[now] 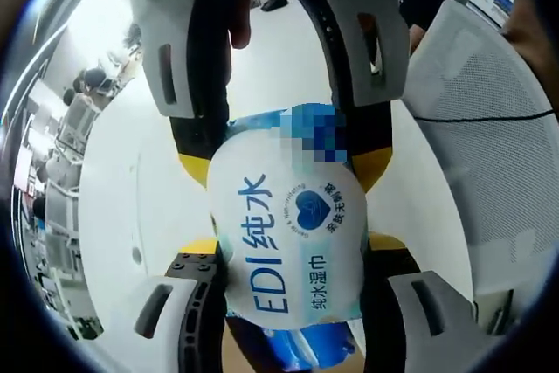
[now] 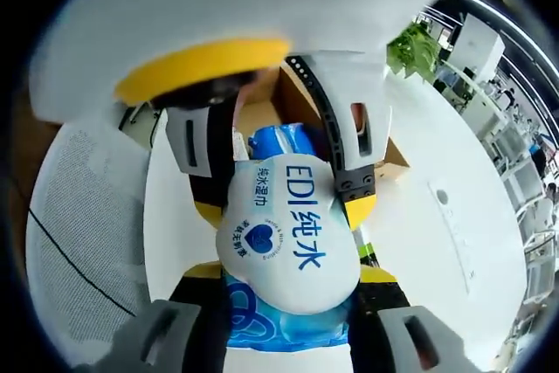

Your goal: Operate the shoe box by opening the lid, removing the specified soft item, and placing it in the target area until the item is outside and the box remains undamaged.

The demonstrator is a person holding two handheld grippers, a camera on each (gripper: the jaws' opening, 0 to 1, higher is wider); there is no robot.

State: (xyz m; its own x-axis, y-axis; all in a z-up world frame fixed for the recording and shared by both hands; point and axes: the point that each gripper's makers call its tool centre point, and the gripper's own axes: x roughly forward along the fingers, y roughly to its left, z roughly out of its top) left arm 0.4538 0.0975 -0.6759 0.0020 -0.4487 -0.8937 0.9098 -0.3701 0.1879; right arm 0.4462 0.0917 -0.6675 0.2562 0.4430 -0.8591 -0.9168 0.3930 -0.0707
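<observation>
1. Left side first: the left gripper [image 1: 288, 255] is clamped on the near end of the wet-wipe pack [image 1: 288, 233], its yellow pads pressing both flanks, while the right gripper [image 1: 284, 141] comes in from the far side of the left gripper view and pinches the opposite end.
2. So the pack hangs between the two grippers, lifted above the white desk [image 1: 131, 207], out of the shoe box.
3. Handling call: it looks soft and light, a glossy film pouch that gives under the pads and could slip. Best hold is across the narrow sides, near the ends, off the white label flap.
4. Over to the right gripper view: the right gripper [image 2: 288, 277] is closed on the wet-wipe pack [image 2: 288, 242], the left gripper [image 2: 284, 203] opposite.
5. This view adds the open brown shoe box [image 2: 301, 93] just behind the pack on the desk [image 2: 437, 242], plus a potted plant [image 2: 415, 50] far right. The left gripper view offers a mesh chair [image 1: 472, 102] instead.
</observation>
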